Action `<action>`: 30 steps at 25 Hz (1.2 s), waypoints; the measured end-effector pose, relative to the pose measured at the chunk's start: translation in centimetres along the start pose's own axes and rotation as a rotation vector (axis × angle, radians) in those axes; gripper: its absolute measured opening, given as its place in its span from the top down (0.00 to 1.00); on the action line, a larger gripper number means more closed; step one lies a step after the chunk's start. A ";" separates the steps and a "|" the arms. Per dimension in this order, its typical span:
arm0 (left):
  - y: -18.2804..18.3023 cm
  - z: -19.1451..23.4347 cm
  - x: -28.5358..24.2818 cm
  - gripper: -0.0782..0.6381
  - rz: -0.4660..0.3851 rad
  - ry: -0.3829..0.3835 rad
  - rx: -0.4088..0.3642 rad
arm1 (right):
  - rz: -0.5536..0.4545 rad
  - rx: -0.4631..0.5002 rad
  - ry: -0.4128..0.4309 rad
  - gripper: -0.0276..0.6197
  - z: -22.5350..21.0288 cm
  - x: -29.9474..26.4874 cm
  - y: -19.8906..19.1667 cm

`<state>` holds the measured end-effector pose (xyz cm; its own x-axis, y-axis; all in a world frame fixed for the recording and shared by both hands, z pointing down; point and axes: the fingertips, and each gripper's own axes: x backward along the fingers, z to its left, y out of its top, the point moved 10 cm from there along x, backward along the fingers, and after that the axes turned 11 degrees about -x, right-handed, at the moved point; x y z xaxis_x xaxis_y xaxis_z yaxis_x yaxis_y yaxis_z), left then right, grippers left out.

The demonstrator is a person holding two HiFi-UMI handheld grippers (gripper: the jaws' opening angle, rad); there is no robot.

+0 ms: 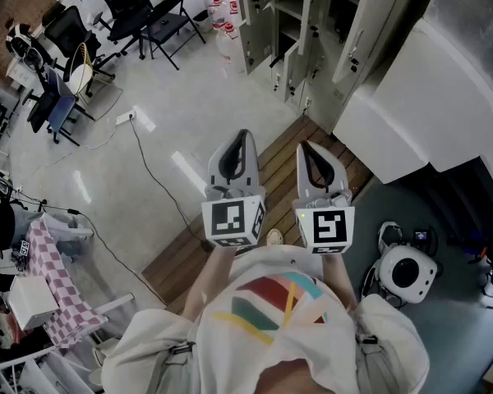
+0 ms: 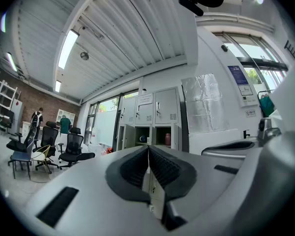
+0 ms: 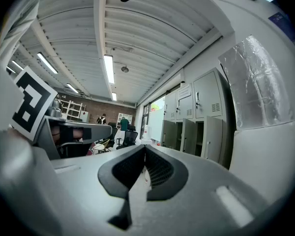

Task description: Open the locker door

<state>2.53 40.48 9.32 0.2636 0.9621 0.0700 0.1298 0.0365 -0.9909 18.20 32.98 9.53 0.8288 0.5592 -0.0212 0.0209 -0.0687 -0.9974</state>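
A bank of grey lockers (image 1: 312, 23) stands at the far side of the room, several of its doors hanging open. The lockers (image 2: 155, 122) show straight ahead in the left gripper view, upper doors closed, lower ones ajar. In the right gripper view the lockers (image 3: 196, 124) stand to the right. Both grippers are held side by side at chest height, well short of the lockers. My left gripper (image 1: 241, 136) is shut and empty, pads together (image 2: 148, 151). My right gripper (image 1: 306, 149) is also shut on nothing, its tips (image 3: 145, 151) touching.
A wooden floor strip (image 1: 255, 212) runs toward the lockers. A large white cabinet (image 1: 427, 113) stands at the right, a white round device (image 1: 407, 273) below it. Office chairs (image 1: 140, 11) stand at the far left, and a cable (image 1: 148, 171) crosses the floor. A checkered cloth (image 1: 53, 277) lies near left.
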 end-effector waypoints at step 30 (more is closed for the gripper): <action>-6.9 4.2 -11.5 0.87 -0.026 -0.010 0.003 | -0.024 -0.019 0.040 0.95 -4.4 -12.7 -5.6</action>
<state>-5.41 30.32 14.85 0.2506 0.9635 0.0944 0.1333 0.0622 -0.9891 10.00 22.57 15.66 0.8498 0.5270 0.0057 0.0511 -0.0717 -0.9961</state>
